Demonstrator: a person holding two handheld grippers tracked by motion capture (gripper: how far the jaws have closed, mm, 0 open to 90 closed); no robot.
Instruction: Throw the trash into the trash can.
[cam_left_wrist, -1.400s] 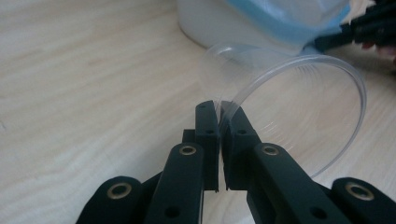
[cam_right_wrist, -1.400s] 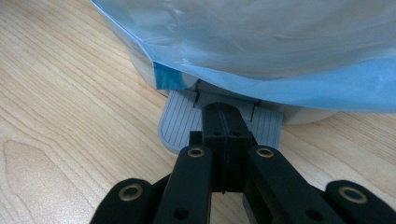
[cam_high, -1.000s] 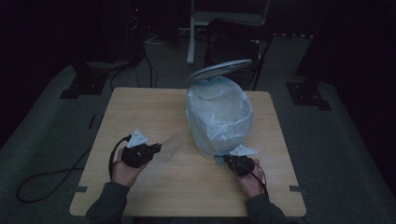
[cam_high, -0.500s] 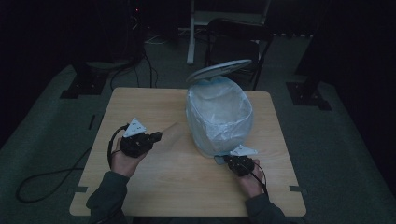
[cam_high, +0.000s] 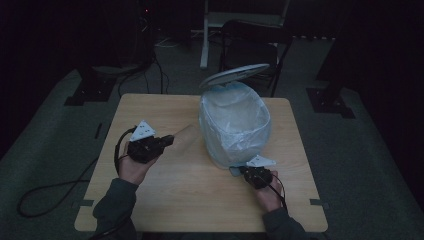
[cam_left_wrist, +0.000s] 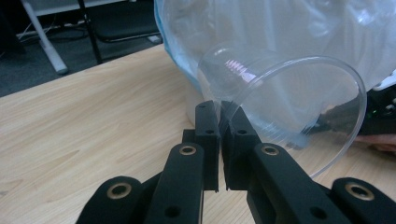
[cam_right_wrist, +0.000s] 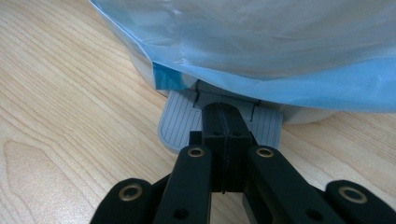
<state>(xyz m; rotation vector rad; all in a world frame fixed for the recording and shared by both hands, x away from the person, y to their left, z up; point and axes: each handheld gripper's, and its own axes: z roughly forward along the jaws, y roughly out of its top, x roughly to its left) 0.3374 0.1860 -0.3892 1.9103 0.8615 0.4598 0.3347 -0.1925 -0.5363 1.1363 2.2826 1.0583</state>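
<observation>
Left tool clamped on rim of clear cup, left of bin. Right tool shut, pressing pedal, lid up. Keep pedal down, lift cup over rim before release.

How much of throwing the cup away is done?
The bin's lid is already up, with the right gripper shut and resting on the foot pedal. The left gripper is shut on the rim of the clear plastic cup, holding it on its side beside the bagged bin. The cup is not yet in the bin.
</observation>
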